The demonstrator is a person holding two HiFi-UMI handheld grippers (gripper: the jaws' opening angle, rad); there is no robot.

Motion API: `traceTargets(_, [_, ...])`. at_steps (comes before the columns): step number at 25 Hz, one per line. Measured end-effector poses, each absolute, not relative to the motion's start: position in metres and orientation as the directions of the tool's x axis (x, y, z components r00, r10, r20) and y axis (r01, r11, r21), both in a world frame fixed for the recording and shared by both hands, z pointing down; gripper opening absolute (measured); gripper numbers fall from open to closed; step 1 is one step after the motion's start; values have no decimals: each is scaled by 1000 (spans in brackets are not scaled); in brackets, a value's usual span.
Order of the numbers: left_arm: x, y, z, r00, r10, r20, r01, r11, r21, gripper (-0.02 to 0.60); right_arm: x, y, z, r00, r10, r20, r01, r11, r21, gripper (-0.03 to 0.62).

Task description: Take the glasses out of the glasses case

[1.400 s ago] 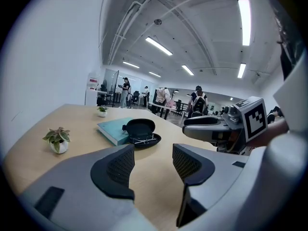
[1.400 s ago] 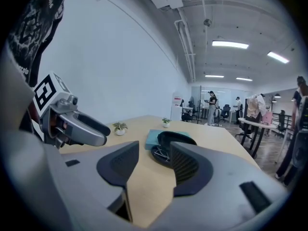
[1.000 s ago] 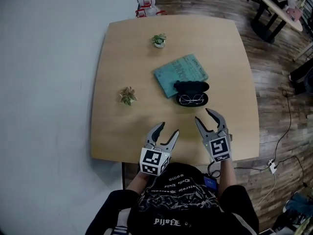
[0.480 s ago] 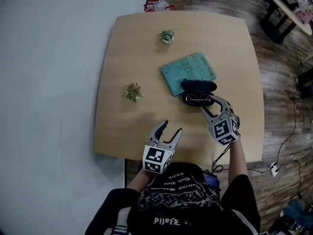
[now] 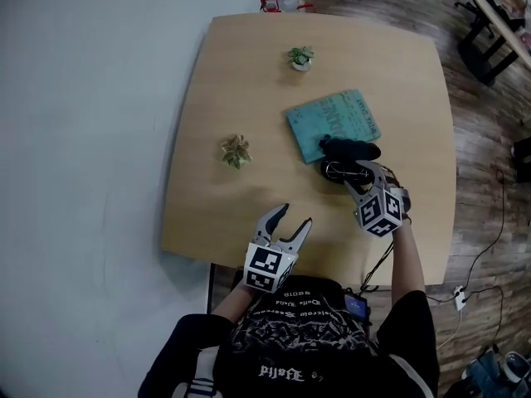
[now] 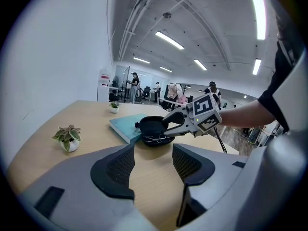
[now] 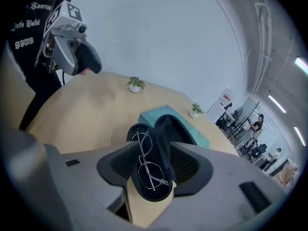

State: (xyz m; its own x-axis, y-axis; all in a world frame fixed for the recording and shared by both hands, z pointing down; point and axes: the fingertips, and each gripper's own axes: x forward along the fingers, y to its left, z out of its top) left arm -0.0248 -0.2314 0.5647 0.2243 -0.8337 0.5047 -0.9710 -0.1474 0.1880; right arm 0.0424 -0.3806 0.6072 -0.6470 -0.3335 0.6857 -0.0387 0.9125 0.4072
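Glasses (image 7: 146,163) in case (image 7: 166,129), between right gripper (image 5: 362,174) jaws

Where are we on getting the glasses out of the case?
Done: the glasses case lies open. In hand: the right gripper has its jaws apart, one each side of the case, not closed on the glasses inside. Left: grip the glasses and lift them out. The left gripper is open and empty.
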Motion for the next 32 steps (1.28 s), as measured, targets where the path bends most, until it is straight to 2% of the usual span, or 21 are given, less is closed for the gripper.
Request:
traceTargets(7, [-41,-231,570,190,-828,528,-978,-110,179,253,41,-391,635,-605,-278,746,30,929,370,213])
traceTargets(17, [-79,-235,578,101,-824,557,-987,-13,159,253,32,-393,658,-596,-238,767,70,936,345,207])
traceTargets(20, [-84,-235,580,83,-823,562,-988,7,156,253,32,-393,664,-575,-252,779,97,924,371,163])
traceTargets(23, [-88,-235,582,74,-821,566,-987,20,157,253,31,-393,665,-570,-251,782,109,921,374,158])
traceTargets(29, [-87,-236,587,75,-818,571,-986,24,164,253,31,-387,673,-545,-236,805,159,913,375,54])
traceTargets(32, [-86,-236,588,74,-816,573,-987,24,162,253,31,-385,673,-543,-232,807,163,914,372,46])
